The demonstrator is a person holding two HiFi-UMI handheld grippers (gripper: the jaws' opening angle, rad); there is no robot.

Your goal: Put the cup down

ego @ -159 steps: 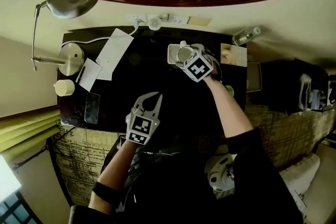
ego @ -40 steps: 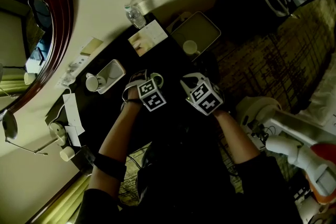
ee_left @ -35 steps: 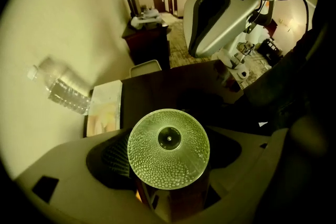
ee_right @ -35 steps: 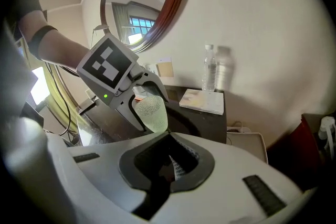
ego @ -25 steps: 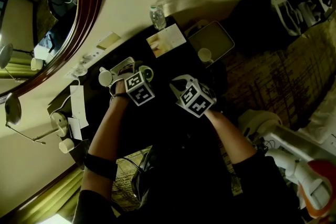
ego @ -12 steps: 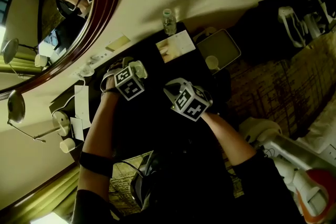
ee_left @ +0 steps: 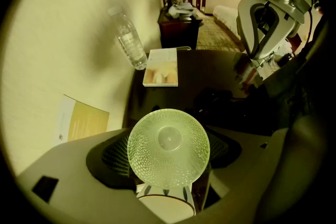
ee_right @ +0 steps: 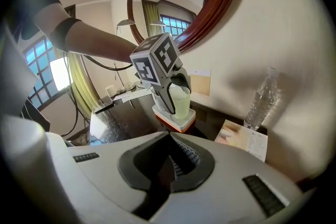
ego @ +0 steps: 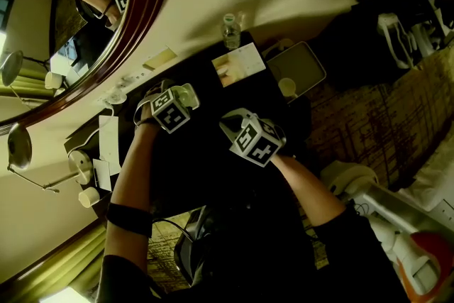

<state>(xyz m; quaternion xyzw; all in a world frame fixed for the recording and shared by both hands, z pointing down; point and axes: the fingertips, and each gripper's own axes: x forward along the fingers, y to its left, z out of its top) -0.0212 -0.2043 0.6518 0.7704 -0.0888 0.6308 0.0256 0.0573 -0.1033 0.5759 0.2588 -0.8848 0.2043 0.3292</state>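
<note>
The left gripper (ego: 181, 94) points steeply down at the far side of the dark bench (ego: 206, 174), close to the wall. It is grasping the cup (ee_left: 168, 147), a pale green glass with a dimpled wall. Its jaws stand well apart, one on each side of the glass. In the left gripper view the cup shows as a round dimpled disc with a smaller circle at its centre.

From the right gripper view the cup is upright, directly over a white tray (ee_right: 176, 120) with a reddish underside. Its base is at the tray's surface or just above it; which one cannot be told. A white mug (ee_left: 167, 207) with dark markings round its rim sits just below the cup in the left gripper view.

The right gripper (ee_right: 169, 162) hangs nearer the person and to the right of the left one, tilted down toward the bench. Its jaws are clenched together with nothing between them.

Right of the tray, a clear water bottle (ego: 230, 28) stands against the wall. A pale booklet (ego: 238, 64) lies flat on the bench just in front of it. Further right, a second tray (ego: 305, 60) holds a small white cup (ego: 286, 86).

A yellow leaflet (ee_left: 79, 120) is against the wall near the first tray. A mirror (ego: 142, 18) with a dark wooden frame hangs above the bench's left part. A desk lamp (ego: 21, 145) stands at the far left end.
</note>
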